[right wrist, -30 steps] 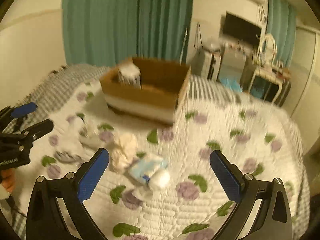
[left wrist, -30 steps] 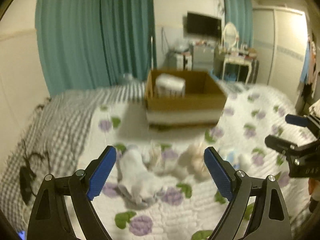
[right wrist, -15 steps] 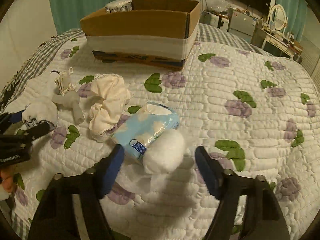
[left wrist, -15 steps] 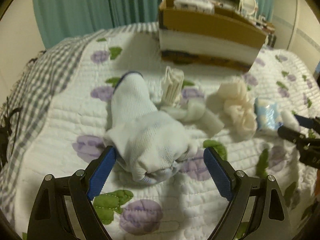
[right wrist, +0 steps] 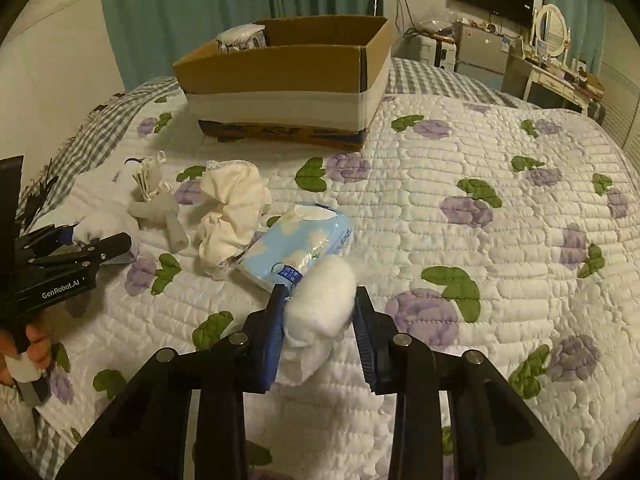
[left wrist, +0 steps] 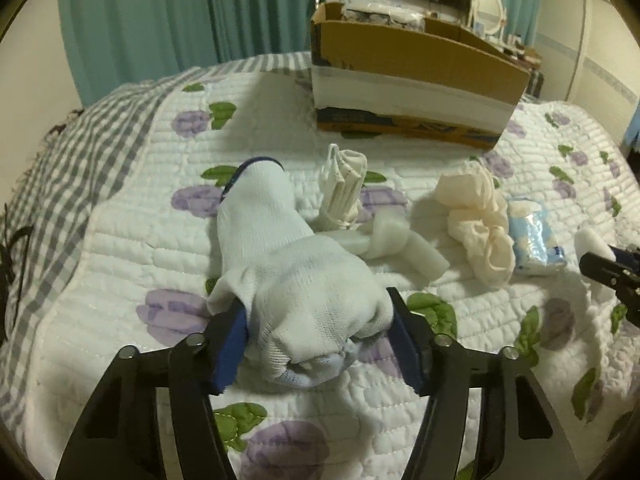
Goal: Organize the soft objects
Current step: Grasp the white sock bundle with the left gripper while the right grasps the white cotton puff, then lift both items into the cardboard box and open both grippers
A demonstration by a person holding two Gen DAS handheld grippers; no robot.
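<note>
My left gripper (left wrist: 316, 328) is shut on a white sock (left wrist: 288, 264) with a blue cuff that lies on the quilted bed. My right gripper (right wrist: 318, 312) is shut on a white cotton wad (right wrist: 320, 300), next to a light blue tissue pack (right wrist: 296, 244). A cream scrunched cloth (right wrist: 230, 208) lies left of the pack and also shows in the left wrist view (left wrist: 476, 216). A folded white item (left wrist: 346, 184) and pale foam pieces (left wrist: 400, 240) lie between the sock and the cloth. The left gripper shows at the left edge of the right wrist view (right wrist: 100, 246).
An open cardboard box (right wrist: 288, 80) stands on the bed behind the objects, with a white bundle (right wrist: 240, 38) in its far left corner. A grey checked blanket (left wrist: 60, 152) lies at the left. Teal curtains, a TV and a dressing table stand behind.
Both grippers have come down to the bed and closed: the left on the sock, the right on the cotton wad. A second ago both were open and higher above the bed.
</note>
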